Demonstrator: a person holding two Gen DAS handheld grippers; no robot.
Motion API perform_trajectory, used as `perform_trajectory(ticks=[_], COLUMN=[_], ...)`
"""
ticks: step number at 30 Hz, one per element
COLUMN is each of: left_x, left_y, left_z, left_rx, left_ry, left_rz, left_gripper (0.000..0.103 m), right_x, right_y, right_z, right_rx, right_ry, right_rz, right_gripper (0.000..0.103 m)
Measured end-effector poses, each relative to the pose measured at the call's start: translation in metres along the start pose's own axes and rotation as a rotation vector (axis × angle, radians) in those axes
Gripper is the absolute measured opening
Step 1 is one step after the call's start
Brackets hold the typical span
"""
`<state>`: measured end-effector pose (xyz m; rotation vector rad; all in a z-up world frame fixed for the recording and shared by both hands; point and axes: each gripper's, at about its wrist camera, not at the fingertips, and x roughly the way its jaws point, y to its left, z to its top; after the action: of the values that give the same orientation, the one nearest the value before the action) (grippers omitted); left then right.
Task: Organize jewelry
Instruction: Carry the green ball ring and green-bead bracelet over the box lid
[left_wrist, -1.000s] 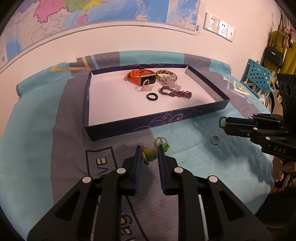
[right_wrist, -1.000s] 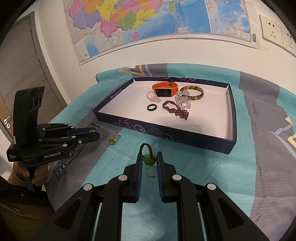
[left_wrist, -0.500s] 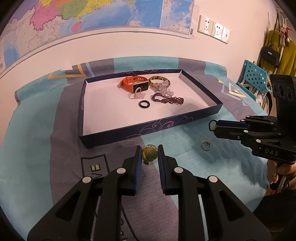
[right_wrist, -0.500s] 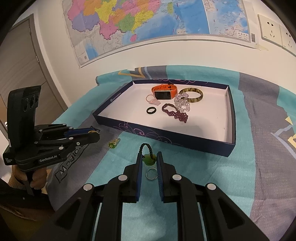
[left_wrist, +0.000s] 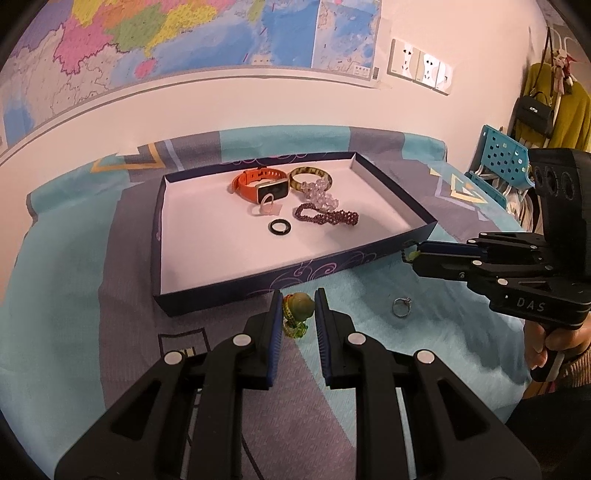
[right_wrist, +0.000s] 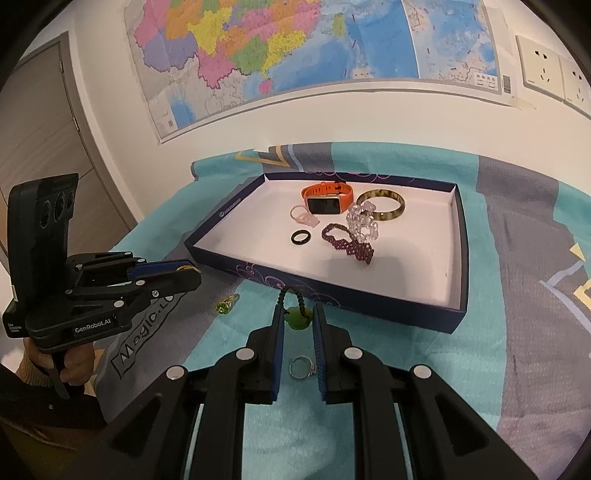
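Note:
My left gripper (left_wrist: 298, 297) is shut on an olive-green bead charm (left_wrist: 301, 306) with a braided cord, held just above the cloth in front of the tray. A green crystal ring (left_wrist: 295, 329) lies on the cloth under it. My right gripper (right_wrist: 298, 313) is shut on a green jade pendant (right_wrist: 295, 318) hanging from a dark bead cord. A silver ring (right_wrist: 302, 366) lies on the cloth below its fingers. The dark blue tray (left_wrist: 391, 186) holds an orange watch (left_wrist: 255, 181), an amber bangle (left_wrist: 309, 173), a clear crystal bracelet, a purple bead bracelet (left_wrist: 327, 216), a black ring (left_wrist: 279, 226) and a pink ring.
A teal and grey cloth (left_wrist: 74, 280) covers the table, which stands against a wall with a map. In the left wrist view the right gripper (left_wrist: 408, 254) and the hand holding it fill the right side. A blue perforated crate (left_wrist: 502, 155) stands beyond the table's right end.
Both grippers have crept slightly toward the tray while keeping their grips. The green crystal ring now shows beneath the left charm, and the silver ring sits lower between the right fingers.

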<state>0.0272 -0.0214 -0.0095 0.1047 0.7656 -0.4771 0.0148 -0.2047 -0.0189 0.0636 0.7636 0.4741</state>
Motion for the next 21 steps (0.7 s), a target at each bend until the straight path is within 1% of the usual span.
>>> perform_trajectory(ticks=[21], left_x=[0.002], left_y=[-0.006], left_z=[0.022], left_rx=[0.023], left_ry=[-0.040], left_rz=[-0.006], left_gripper=[0.018], right_x=[0.001], right_y=[-0.002], right_z=[0.016], right_rx=[-0.024], right_ry=[-0.023], right_rz=[-0.010], right_gripper=[0.014])
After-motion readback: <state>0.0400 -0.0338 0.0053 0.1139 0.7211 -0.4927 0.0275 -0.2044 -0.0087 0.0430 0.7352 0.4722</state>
